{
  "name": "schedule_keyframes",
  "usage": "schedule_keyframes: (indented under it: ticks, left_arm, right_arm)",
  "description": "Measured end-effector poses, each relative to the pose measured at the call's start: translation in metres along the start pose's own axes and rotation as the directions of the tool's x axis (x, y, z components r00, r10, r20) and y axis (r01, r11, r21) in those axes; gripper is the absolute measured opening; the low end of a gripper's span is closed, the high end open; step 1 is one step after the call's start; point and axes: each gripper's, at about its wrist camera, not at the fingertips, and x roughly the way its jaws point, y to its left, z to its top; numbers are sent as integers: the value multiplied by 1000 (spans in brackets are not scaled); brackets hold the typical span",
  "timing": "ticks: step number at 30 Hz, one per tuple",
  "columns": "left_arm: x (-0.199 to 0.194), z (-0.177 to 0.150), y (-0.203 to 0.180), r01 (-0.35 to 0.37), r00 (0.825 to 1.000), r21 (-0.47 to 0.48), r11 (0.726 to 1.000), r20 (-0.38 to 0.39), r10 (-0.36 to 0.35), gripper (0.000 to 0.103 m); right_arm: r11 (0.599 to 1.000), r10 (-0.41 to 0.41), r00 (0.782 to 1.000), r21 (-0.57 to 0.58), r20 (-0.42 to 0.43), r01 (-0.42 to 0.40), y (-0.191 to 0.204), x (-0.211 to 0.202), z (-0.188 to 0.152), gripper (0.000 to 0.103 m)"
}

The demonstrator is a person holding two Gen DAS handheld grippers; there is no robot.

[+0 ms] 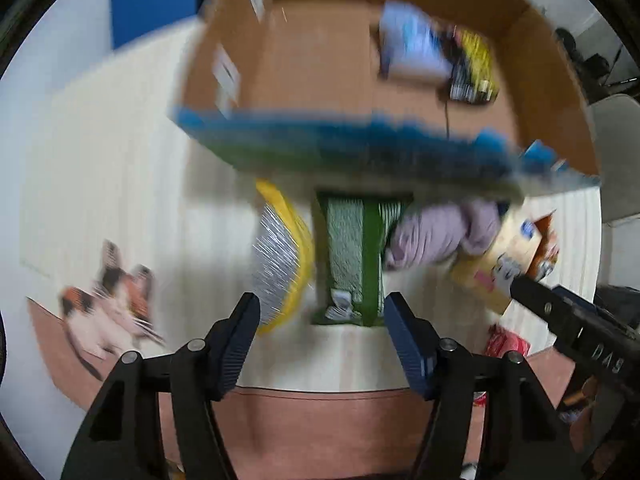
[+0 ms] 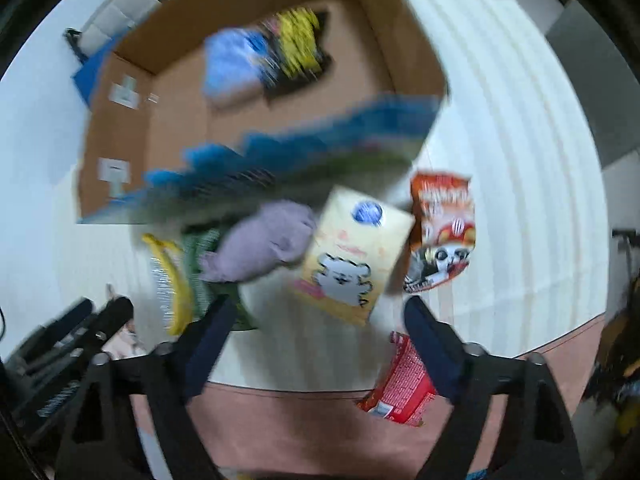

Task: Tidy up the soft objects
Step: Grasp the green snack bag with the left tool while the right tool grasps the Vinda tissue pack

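Note:
Both views are blurred. An open cardboard box (image 1: 320, 64) (image 2: 180, 120) lies on a white mat, with a pale blue pack (image 1: 416, 44) (image 2: 236, 64) and a yellow-black pack (image 1: 476, 64) (image 2: 300, 48) inside. In front of it lie a lilac cloth (image 1: 444, 232) (image 2: 264, 240), a green pack (image 1: 352, 256), a yellow-silver pouch (image 1: 284, 256) (image 2: 170, 280) and a cream pack with a bear (image 2: 356, 256) (image 1: 504, 264). My left gripper (image 1: 320, 340) is open and empty before the green pack. My right gripper (image 2: 316, 348) is open and empty before the cream pack.
A red-orange snack bag (image 2: 440, 228) lies right of the cream pack. A red pack (image 2: 400, 384) (image 1: 506, 344) lies at the mat's front edge. A cat-print item (image 1: 108, 300) lies at the left. The right gripper's body (image 1: 576, 340) shows at the left view's right edge.

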Motion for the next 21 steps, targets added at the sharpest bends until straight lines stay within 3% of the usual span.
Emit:
schedule_keyframes:
  ticks: [3,7,8,9,11,12,15,21]
  left_arm:
    - [29,3,-3,10,999,-14,1000,-50,-10,62]
    - [46,8,-8,16,998,-13,1000,-57,-17,62]
    - [47,9,-10,11,999,-7,1000,-46,-11,59]
    - [48,9,-13,7,999,-1,1000,-40,-7,46]
    - [48,7,-18,14,999,12,1000,-44,-14,28]
    - [47,5,-20,7,999,20,1000,-41,-6,25]
    - [45,-7,-24,-6,999,27,1000,-31,7,23]
    - [46,-64,-28,11,998,37,999,-69,-9,23]
  right_arm:
    - [999,-9,1000,36,-29,10,-9,23,4,82]
    - [998,-14,998,61,-61,17,-14,46,9,82]
    - [998,-22,997,61,-69,26,-13,52,11,82]
    - [998,-28,997,62,-77,33,-11,57,13,82]
    - [997,-28,996,68,-88,34,-11,66,15,72]
    - [997,-29,995,68,-92,35,-11,68,15,71]
    - [998,-45,995,49,-88,49,-9,67,12,70]
    - [998,-57,987,-27,-152,54,-10,73,-24,70]
